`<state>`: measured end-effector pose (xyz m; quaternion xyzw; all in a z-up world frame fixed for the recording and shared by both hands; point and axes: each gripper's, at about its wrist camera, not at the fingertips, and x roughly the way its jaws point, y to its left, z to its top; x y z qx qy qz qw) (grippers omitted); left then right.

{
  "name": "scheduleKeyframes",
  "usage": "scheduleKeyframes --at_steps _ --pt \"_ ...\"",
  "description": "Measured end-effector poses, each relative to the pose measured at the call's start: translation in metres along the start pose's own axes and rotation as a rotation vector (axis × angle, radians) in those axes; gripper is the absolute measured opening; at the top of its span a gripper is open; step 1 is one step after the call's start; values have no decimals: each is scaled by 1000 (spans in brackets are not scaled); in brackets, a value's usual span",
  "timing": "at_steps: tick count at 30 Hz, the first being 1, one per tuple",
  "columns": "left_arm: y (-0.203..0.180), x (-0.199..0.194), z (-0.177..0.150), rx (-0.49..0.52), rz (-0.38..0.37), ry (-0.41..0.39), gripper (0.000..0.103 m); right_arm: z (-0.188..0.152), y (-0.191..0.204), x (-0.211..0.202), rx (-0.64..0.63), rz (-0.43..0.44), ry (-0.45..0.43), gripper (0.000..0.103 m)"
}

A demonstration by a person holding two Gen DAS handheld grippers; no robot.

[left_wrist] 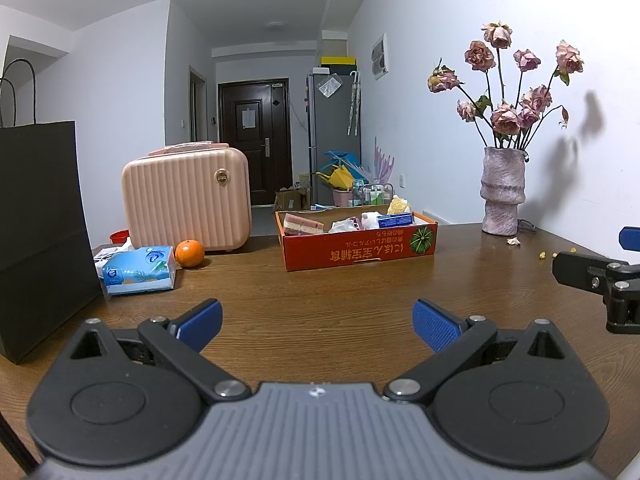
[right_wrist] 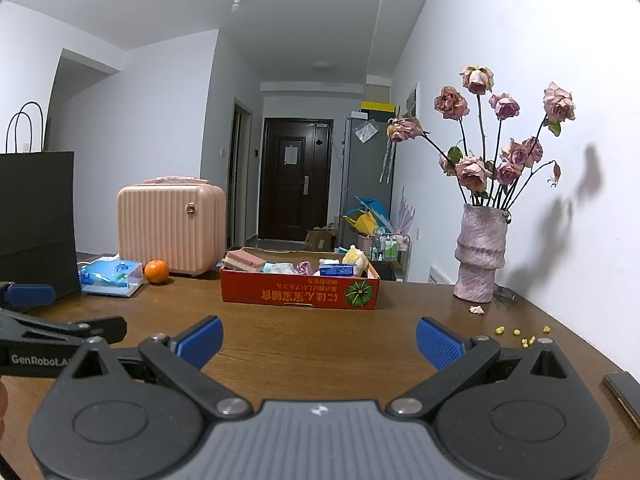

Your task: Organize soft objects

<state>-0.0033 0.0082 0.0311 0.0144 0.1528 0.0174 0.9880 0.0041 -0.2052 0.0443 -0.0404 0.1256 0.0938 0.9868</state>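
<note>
On the wooden table, seen from the left wrist camera, the left gripper hangs low with its blue jaws spread wide and nothing between them. Far ahead sits the red cardboard box, and the soft things lie inside it: a pink and white sponge block, some crumpled white tissue, a yellow fluffy thing and a small blue pack. These all look light and squishy, so I think a gentle pinch across the middle would hold them, and a hard squeeze would only flatten them. A blue tissue pack lies to the left near an orange, a pink case and a tall black paper bag; its plastic wrap looks slippery. The table between the gripper and the box is bare, so there is lots of room to reach. From the right wrist camera, the right gripper is also spread wide and holds nothing. The box sits straight ahead, well apart. Off to the right stands a pink vase of dried roses, which could tip if bumped. Small yellow crumbs lie near the right side, and the table edge is close there, so I would keep moves toward the middle.
</note>
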Motion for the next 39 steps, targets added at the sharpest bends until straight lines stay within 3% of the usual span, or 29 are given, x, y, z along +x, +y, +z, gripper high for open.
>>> scheduleKeyframes --at_steps 39 --pt "5 1 -2 1 -11 -2 103 2 -1 2 0 -10 5 103"
